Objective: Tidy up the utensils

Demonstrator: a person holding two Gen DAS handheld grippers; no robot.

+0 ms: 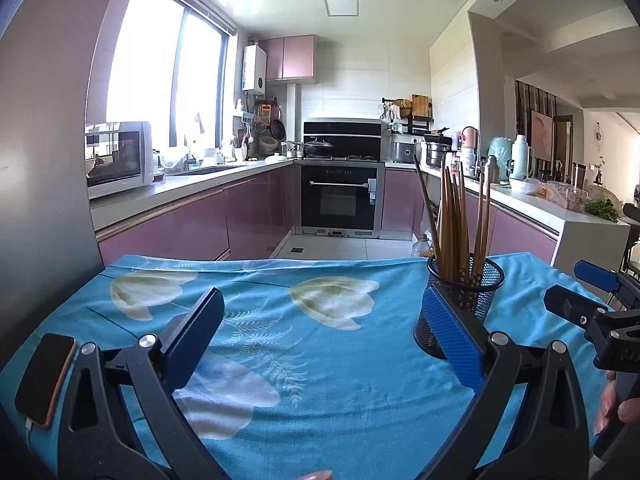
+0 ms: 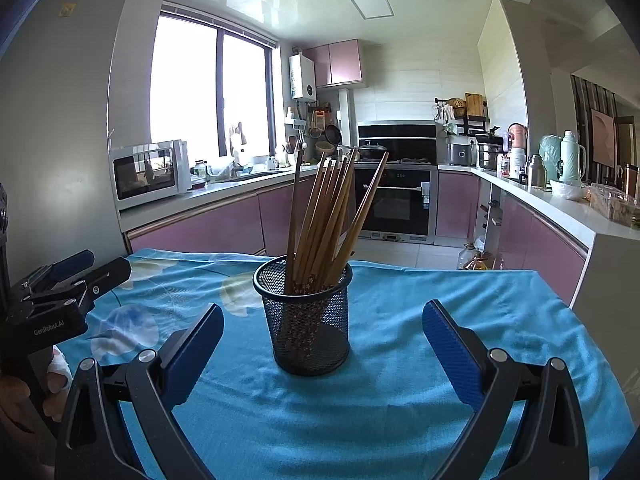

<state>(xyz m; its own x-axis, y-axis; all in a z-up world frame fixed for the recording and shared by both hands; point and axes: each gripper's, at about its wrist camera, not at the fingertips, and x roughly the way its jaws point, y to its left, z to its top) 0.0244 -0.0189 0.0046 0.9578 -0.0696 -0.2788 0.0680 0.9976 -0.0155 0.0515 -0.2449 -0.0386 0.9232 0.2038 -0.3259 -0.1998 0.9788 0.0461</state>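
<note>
A black mesh cup (image 2: 310, 320) stands upright on the blue flowered tablecloth (image 2: 400, 380) and holds several wooden chopsticks (image 2: 328, 220). My right gripper (image 2: 323, 312) is open and empty, its blue fingers either side of the cup, a little in front of it. In the left wrist view the cup (image 1: 460, 304) with its chopsticks (image 1: 456, 224) stands at the right, partly behind my right finger. My left gripper (image 1: 324, 296) is open and empty over bare cloth. The right gripper also shows at that view's right edge (image 1: 580, 292).
A phone (image 1: 44, 380) on a cable lies at the table's left edge. A grey fridge (image 2: 60, 120) stands close on the left. Kitchen counters (image 2: 560, 204) with appliances and an oven lie beyond the table's far edge.
</note>
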